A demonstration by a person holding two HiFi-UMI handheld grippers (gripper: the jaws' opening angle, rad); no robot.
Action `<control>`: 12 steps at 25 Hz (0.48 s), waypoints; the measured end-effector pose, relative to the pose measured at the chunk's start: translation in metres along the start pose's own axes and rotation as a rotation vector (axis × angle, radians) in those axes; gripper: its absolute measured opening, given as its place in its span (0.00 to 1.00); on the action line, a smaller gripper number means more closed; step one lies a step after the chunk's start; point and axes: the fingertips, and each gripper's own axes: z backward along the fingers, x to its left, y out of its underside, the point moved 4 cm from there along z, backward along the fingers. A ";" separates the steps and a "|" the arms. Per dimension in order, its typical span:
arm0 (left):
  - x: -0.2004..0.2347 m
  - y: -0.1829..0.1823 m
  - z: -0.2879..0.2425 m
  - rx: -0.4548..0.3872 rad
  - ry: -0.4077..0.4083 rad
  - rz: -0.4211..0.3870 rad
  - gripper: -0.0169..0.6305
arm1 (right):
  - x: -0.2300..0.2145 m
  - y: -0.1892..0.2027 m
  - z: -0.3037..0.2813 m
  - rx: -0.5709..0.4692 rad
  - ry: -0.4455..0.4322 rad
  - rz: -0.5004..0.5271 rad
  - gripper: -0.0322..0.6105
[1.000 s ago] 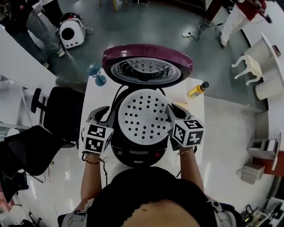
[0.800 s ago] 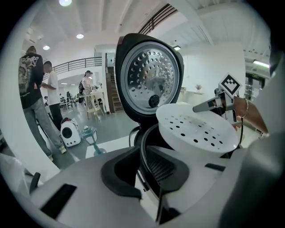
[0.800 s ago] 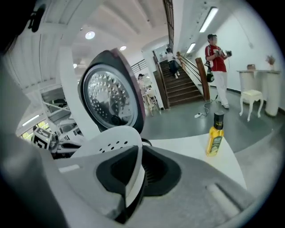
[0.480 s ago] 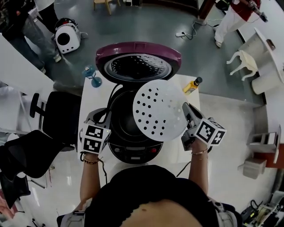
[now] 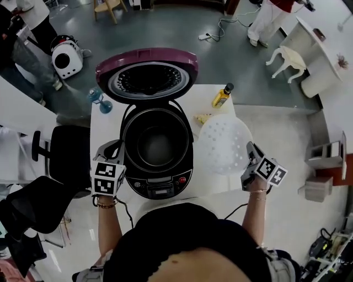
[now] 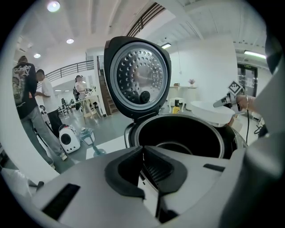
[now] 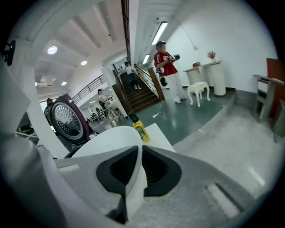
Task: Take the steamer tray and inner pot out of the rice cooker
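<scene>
One steamer tray (image 5: 224, 144), now beside cooker (image 5: 160, 186)

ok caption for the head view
Right gripper holds the steamer tray beside the open rice cooker, inner pot still inside.

Light: even indoor, from ceiling spots (image 6: 53, 6) and a strip lamp (image 7: 159, 32) | Glare: pale sheen on floor (image 5: 287, 182) | Distortion: strong fisheye, dark corners in both gripper views | Blur: steamer tray (image 5: 223, 144) looked slightly smeared, perhaps motion
</scene>
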 end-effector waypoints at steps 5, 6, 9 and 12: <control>-0.001 0.002 0.001 -0.010 0.010 0.023 0.04 | -0.042 0.057 0.001 0.072 0.049 -0.082 0.10; -0.002 0.003 0.001 -0.009 0.011 0.026 0.04 | -0.048 0.068 0.000 0.088 0.056 -0.086 0.10; -0.004 0.005 0.002 -0.006 0.014 0.023 0.04 | -0.062 0.099 -0.007 0.126 0.076 -0.079 0.10; -0.005 0.006 0.002 -0.004 0.017 0.022 0.04 | -0.070 0.123 -0.015 0.138 0.094 -0.018 0.10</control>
